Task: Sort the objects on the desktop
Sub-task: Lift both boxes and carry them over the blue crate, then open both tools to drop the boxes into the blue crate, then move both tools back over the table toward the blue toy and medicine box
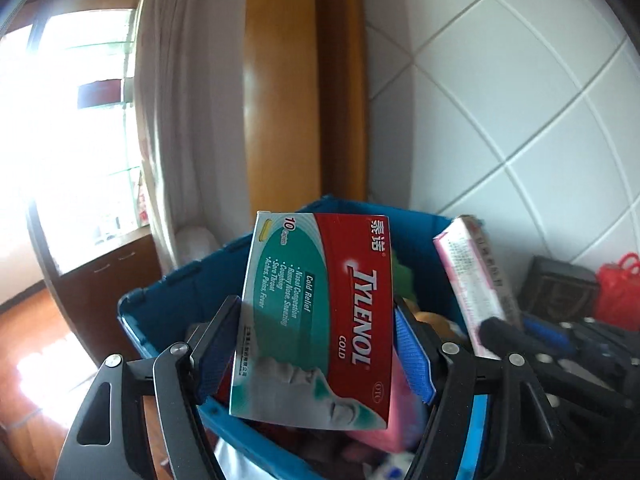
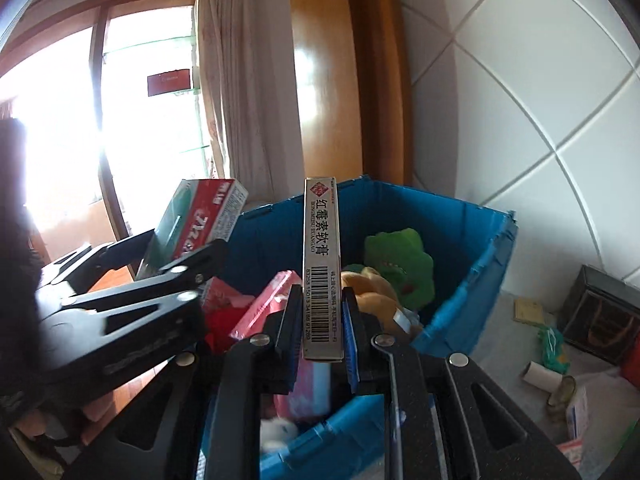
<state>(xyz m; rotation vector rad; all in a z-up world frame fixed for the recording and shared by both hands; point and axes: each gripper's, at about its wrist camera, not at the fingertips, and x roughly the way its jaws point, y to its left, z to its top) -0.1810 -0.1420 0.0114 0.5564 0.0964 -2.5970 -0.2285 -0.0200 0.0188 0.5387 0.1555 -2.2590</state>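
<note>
Between the fingers of my left gripper is a red and green Tylenol Cold box, held upright with a pad against each side. It hangs over an open blue bin. The right wrist view shows this box at the left, in the left gripper. My right gripper is shut on a slim white ointment box with a barcode, standing on end above the bin. That ointment box also shows in the left wrist view. Inside the bin lie a green plush toy, a yellow plush and pink boxes.
On the grey table to the right of the bin are a dark box, a cardboard tube, a small green item and a red bag. A white tiled wall rises behind; a wooden panel, curtain and bright window stand at the left.
</note>
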